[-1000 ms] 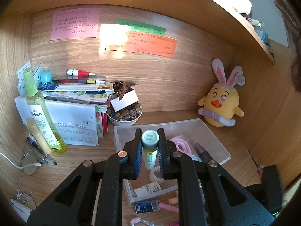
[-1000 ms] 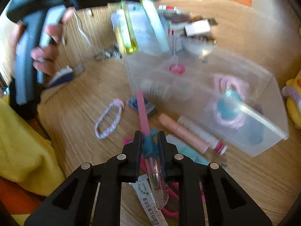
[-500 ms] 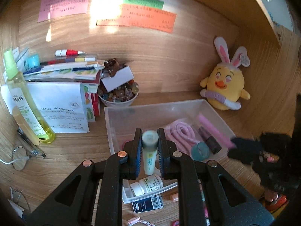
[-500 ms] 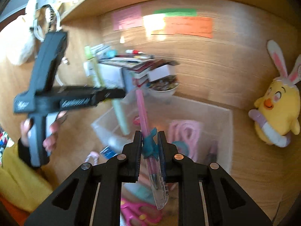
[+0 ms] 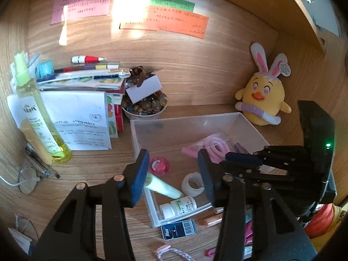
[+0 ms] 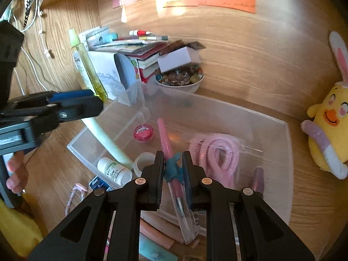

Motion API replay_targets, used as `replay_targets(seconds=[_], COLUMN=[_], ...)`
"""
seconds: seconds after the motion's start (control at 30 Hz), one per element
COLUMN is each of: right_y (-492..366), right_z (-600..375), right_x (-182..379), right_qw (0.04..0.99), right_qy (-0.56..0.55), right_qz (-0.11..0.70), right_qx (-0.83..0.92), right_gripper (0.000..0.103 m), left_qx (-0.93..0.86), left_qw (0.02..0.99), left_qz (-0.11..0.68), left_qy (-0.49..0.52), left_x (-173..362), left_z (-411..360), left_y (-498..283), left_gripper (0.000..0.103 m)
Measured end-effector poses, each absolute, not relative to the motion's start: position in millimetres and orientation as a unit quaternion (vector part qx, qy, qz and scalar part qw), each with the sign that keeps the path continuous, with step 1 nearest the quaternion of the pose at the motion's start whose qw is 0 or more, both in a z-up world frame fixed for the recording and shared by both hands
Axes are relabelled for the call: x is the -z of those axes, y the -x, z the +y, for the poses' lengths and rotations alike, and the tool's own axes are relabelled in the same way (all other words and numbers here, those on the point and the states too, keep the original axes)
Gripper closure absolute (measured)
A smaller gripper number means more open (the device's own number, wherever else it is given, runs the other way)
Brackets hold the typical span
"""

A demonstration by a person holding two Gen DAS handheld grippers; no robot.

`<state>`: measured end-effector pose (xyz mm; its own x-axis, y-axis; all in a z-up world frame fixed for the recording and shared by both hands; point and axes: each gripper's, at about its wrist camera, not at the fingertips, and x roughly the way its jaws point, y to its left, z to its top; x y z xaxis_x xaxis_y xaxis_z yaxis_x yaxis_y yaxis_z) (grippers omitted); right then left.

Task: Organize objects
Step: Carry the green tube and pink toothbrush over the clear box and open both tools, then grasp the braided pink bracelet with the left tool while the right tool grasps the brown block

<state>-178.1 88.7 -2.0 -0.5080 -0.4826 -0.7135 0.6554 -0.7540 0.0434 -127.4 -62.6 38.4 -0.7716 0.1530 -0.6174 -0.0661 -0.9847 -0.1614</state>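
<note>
A clear plastic bin (image 5: 195, 119) (image 6: 287, 152) sits on the wooden desk. It holds a pink coiled cord (image 6: 217, 152), a red round tin (image 5: 159, 165), a tape roll (image 5: 192, 183) and a white pill bottle (image 5: 178, 206). My left gripper (image 5: 173, 171) is open above the bin's near left corner; a pale green tube (image 5: 163, 188) (image 6: 104, 139) is blurred, dropping from it into the bin. My right gripper (image 6: 173, 169) is shut on a pink pen with a teal clip (image 6: 167, 152), held over the bin.
A yellow bunny-eared plush (image 5: 263, 100) stands at the right. A bowl of beads (image 5: 143, 106), stacked books and papers (image 5: 82, 100) and a yellow spray bottle (image 5: 37, 113) stand at the back left. A barcode box (image 5: 178, 229), braided bracelet (image 5: 171, 251) and pink tubes (image 6: 156, 230) lie before the bin.
My left gripper has opened and let go of the pale green tube, which falls into the bin. My right gripper has carried the pink pen over the bin.
</note>
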Motion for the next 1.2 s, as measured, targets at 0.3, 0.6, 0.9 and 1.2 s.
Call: replay_targets(seconds=[0.3,0.6,0.9,1.2], right_y=[176.1,153.6,118.7,106.0], right_z=[83.6,100.5,139.2,176.0], right_x=[2.8,-9.5,-20.8,16.1], right_qw=[0.335,0.333,0.306,0.274], right_qy=[-0.385,-0.367,-0.336,-0.394], right_qz=[0.12,0.116,0.121,0.096], right_qx=[0.852,0.861,0.882,0.872], right_gripper=[0.088,0.075,0.052,0.046], left_qx=[-0.943,-0.939,-0.907,-0.876], left_qw=[0.038,0.014,0.039,0.029], left_qz=[-0.03,-0.028,-0.055,-0.055], left_qy=[0.329,0.343,0.415,0.479], left_x=[-35.8,-23.6,15.0,56.5], left_z=[-56.3,-62.1,-59.1,-52.0], left_y=[111.4,85.4,73.0,66.3], left_gripper=[0.033,0.011,0.008,0.008])
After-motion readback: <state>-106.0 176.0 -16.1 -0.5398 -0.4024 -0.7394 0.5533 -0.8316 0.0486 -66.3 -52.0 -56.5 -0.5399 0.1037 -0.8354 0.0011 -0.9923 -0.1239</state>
